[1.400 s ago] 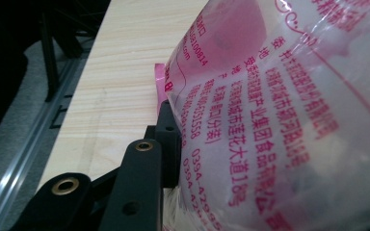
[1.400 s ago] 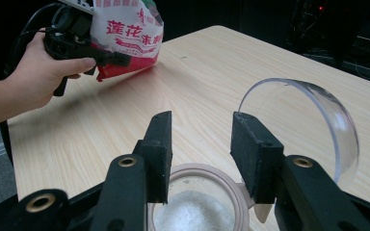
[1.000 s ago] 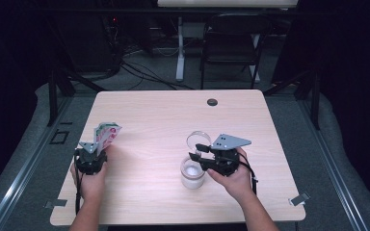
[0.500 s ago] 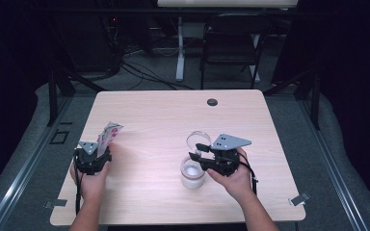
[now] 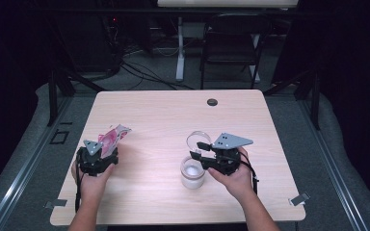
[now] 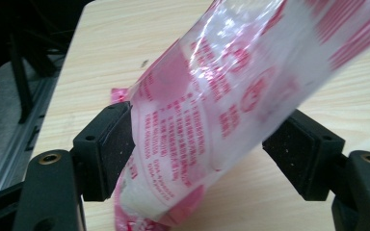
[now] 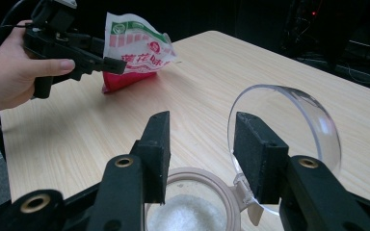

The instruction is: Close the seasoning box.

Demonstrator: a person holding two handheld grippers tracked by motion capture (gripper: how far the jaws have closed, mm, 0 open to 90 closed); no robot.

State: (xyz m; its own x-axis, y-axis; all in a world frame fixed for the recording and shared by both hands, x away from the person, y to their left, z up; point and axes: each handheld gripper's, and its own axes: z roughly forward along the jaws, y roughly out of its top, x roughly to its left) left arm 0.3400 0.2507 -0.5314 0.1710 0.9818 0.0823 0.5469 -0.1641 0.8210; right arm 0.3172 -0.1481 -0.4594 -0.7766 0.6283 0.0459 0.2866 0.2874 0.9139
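1. Two grippers are over the pale wooden worktop (image 5: 164,125), each one held in a hand of the person.
2. The left gripper (image 5: 107,150) is near the left edge of the worktop. Its fingers (image 6: 107,149) are closed on a red and white plastic packet with printed text (image 5: 113,137); in the left gripper view the packet fills the gap between the two black pads and touches the left pad.
3. The packet rises from the fingers and leans away from the person. In the right gripper view its lower red end is touching or very near the worktop; I cannot tell which.
4. The right gripper (image 7: 201,151) is right of the packet, well apart from it, near the front edge of the worktop.
5. Its fingers (image 7: 158,149) stand moderately wide apart and hold nothing.
6. Just below these fingers stands a small round clear jar with a beige rim (image 7: 192,204). It holds a white grainy powder (image 7: 185,216).
7. The jar's clear round lid (image 7: 294,127) is hinged open and stands almost upright on the far side of the jar. The right finger is just in front of this lid, but I cannot tell if they touch.
8. One small dark round disc (image 5: 212,102) lies on the worktop far behind the jar, near the back edge.
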